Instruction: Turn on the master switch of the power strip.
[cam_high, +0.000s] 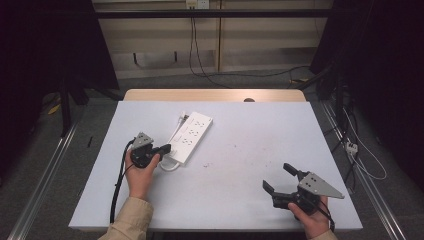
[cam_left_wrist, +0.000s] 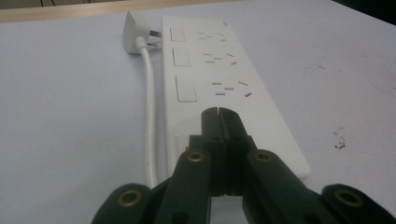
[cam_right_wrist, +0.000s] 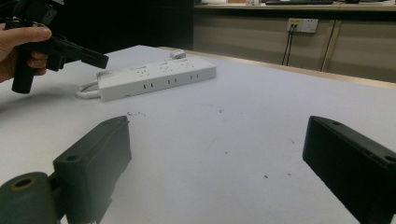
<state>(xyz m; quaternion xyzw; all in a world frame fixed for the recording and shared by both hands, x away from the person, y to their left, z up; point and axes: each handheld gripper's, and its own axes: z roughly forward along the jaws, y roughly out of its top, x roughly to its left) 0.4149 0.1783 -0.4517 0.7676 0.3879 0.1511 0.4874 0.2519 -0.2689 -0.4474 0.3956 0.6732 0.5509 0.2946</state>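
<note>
White plastic makes up the power strip (cam_high: 191, 136), which lies on the pale surface (cam_high: 250, 165) left of centre, its long axis running diagonally from near-left to far-right in the high view. At the left, the left hand-held gripper (cam_high: 165, 148) is clenched, its jaws pressed together over the strip's near end; whether they touch it I cannot tell. The left gripper view adds what the high view blurs: three rows of socket slots, a rectangular switch beside each, and the white plug (cam_left_wrist: 133, 26) lying beside the strip's far end, with the white cord (cam_left_wrist: 149, 107) running alongside the strip. No writing can be read on it. The right gripper view shows the strip's side slots and a wall socket (cam_right_wrist: 302, 24) behind. At the right, the right hand-held gripper (cam_high: 280, 179) is released, jaws spread wide, holding nothing, well apart from the strip.
</note>
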